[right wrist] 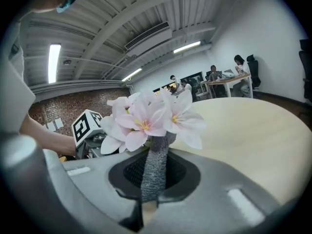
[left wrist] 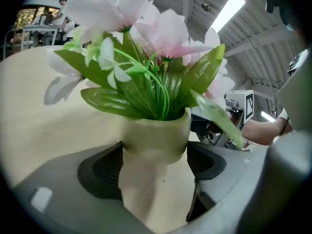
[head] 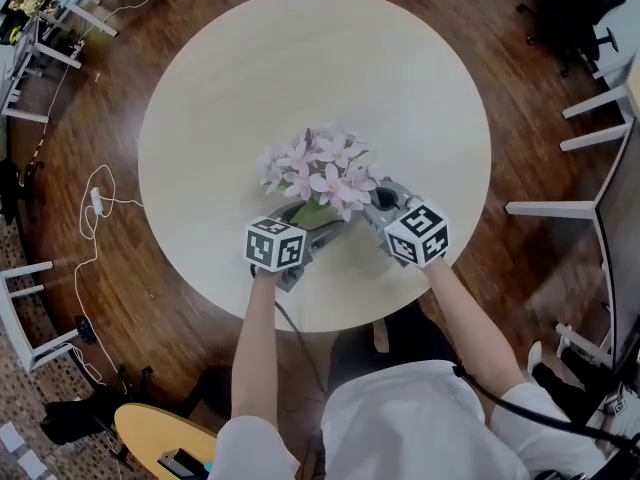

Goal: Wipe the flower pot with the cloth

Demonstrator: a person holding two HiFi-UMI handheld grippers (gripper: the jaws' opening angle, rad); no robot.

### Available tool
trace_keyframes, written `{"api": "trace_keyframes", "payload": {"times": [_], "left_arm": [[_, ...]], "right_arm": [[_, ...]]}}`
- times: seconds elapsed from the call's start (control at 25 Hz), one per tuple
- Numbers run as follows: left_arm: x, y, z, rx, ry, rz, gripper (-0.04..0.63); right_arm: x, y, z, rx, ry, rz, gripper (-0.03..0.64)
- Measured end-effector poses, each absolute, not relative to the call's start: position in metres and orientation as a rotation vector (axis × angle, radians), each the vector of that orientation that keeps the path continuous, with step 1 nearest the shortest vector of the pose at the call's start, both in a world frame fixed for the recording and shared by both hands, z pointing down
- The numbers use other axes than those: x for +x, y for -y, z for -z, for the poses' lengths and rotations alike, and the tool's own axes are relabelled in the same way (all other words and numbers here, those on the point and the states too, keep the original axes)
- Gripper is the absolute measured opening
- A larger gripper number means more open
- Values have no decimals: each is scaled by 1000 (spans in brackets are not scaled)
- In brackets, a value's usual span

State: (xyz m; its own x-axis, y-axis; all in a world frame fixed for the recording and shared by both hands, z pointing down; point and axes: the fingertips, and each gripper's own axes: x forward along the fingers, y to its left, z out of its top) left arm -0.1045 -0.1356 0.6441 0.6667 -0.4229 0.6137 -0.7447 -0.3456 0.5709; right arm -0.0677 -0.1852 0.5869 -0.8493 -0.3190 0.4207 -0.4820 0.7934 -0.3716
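A pale green flower pot [left wrist: 156, 138] with pink flowers [head: 320, 173] and green leaves sits near the front of the round table [head: 230, 98]. In the left gripper view my left gripper [left wrist: 156, 165] has the pot's body between its jaws, and both dark pads [left wrist: 105, 172] lie against its sides. My right gripper [right wrist: 153, 177] is shut on a grey cloth [right wrist: 155, 167], which stands up from the jaws just in front of the flowers. In the head view the cloth [head: 385, 198] is bunched at the pot's right side, with the right gripper [head: 388, 213] behind it.
The table stands on a wooden floor [head: 520, 168] with white cables [head: 95, 203] at the left. White chair and desk frames [head: 590, 118] stand at the right. People sit at a far desk [right wrist: 226, 82]. A yellow stool [head: 160, 438] is at the lower left.
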Motion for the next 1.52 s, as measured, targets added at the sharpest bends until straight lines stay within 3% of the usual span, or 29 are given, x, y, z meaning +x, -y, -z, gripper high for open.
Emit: {"api": "trace_keyframes", "payload": {"times": [0.44, 0.8, 1.12, 1.2, 1.52], "left_arm": [[-88, 121, -665, 2013, 1075, -780, 431], [-92, 124, -679, 2057, 1130, -901, 425], [-91, 110, -696, 2097, 1185, -1010, 387], [-94, 101, -696, 2089, 1193, -996, 444], [-118, 59, -663, 2040, 1341, -829, 460]], "right_arm": [[-34, 152, -616, 944, 2552, -1050, -3], [-49, 119, -627, 755, 2525, -1255, -3], [-28, 96, -626, 665, 2492, -1022, -2], [-20, 87, -623, 650, 2475, -915, -3], [-11, 82, -584, 692, 2539, -811, -2]]}}
